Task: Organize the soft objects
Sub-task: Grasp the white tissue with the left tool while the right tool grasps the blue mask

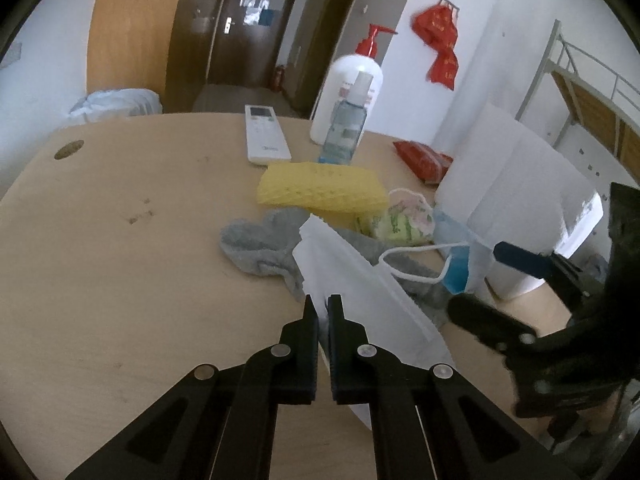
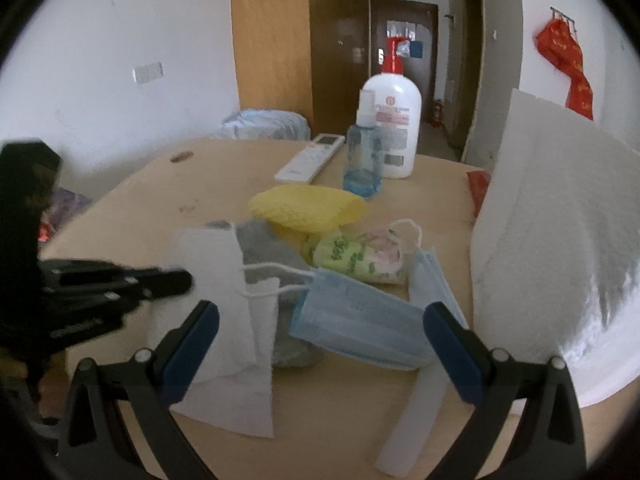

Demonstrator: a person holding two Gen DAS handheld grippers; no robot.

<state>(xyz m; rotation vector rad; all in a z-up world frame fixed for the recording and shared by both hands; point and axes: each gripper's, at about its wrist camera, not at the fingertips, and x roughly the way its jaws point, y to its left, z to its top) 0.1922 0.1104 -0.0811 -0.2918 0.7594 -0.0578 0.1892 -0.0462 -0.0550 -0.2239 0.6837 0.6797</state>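
Left gripper: clenched on the white mask, lifted edge. Right gripper: spread wide, holding nothing, blue mask between its fingers. Advice: lift slowly; the ear loop may drag the blue mask. Grey cloth and yellow sponge lie beyond, on the table.

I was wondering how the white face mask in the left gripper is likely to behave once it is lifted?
The white face mask is thin and pleated, so it will probably droop limply from the left gripper, which pinches only one edge. It looks very light. Its ear loop lies across the grey cloth and might snag or drag it.
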